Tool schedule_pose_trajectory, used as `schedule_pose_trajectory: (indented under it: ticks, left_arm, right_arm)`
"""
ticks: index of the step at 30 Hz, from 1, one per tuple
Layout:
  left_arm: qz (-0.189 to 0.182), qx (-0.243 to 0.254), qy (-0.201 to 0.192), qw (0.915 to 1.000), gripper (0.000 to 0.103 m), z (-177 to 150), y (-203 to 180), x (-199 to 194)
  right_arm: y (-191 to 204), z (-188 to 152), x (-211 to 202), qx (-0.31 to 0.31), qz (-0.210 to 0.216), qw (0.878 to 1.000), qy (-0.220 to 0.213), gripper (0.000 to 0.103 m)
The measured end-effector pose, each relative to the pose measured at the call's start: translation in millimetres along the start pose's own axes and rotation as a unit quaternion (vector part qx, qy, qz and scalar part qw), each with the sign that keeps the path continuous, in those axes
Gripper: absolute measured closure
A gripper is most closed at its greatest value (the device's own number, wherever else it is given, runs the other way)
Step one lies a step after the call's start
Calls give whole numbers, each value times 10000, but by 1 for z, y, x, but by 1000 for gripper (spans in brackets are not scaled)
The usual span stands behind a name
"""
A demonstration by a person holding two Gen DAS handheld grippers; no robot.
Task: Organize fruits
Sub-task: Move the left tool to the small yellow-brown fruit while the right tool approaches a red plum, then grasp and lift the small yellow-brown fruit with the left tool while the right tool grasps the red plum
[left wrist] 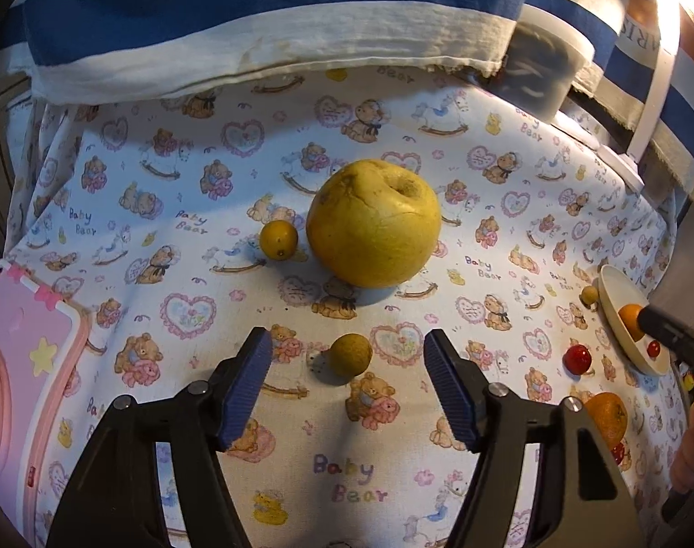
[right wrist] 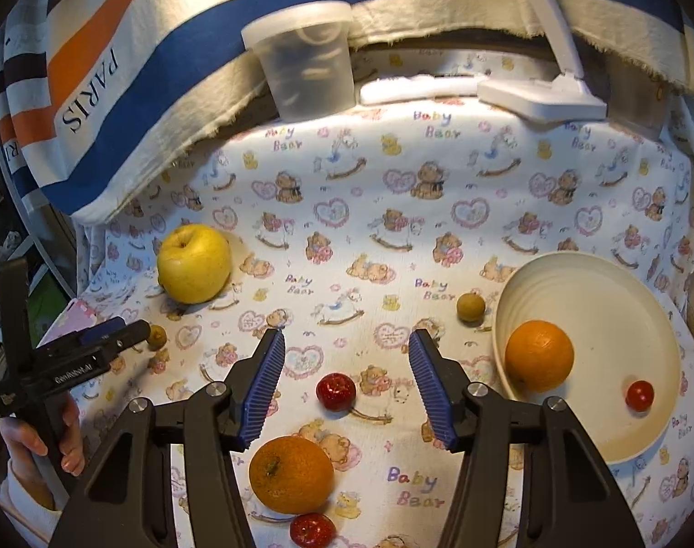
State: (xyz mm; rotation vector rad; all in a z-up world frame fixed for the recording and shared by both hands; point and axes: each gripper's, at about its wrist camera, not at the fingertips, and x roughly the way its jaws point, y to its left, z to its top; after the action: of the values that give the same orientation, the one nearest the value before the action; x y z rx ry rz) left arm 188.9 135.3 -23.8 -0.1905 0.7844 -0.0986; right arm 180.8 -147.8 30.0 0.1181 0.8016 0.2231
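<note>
Blue-padded left gripper (left wrist: pixel 348 390) stands wide and empty, a small brown fruit (left wrist: pixel 349 354) between its fingertips, untouched. At 12 o'clock beyond sits a big yellow pomelo (left wrist: pixel 374 223), a yellow ball (left wrist: pixel 278 239) just beside it at 9. Right gripper (right wrist: pixel 347 386) gapes too, with a red fruit (right wrist: pixel 336 390) between the jaws and an orange (right wrist: pixel 291 475) below. At 2 o'clock the bowl (right wrist: pixel 621 452) holds another orange (right wrist: pixel 539 355) and a cherry (right wrist: pixel 639 395). Far back stands a tub (right wrist: pixel 306 64).

Warm light is glaring from the far right, fruit is casting soft near shadows, and fisheye edges are bending and darkening.
</note>
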Motion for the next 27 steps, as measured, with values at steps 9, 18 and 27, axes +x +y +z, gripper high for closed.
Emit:
schedule_pose_trajectory:
  ticks: [9,18,27]
  left_arm:
    - [-67,-137,281,9995,52,-2,6,12]
    - [17,33,386,9992,69,-5,1,19]
    - [101,275,232,9993,84,-5,-7,13]
  right_arm:
    - [1,-8,25,23,46,9994,355,45]
    - [6,-10,25,-20,106,9992,383,45]
    - [-14,-10,41,496,412,9953,726,59]
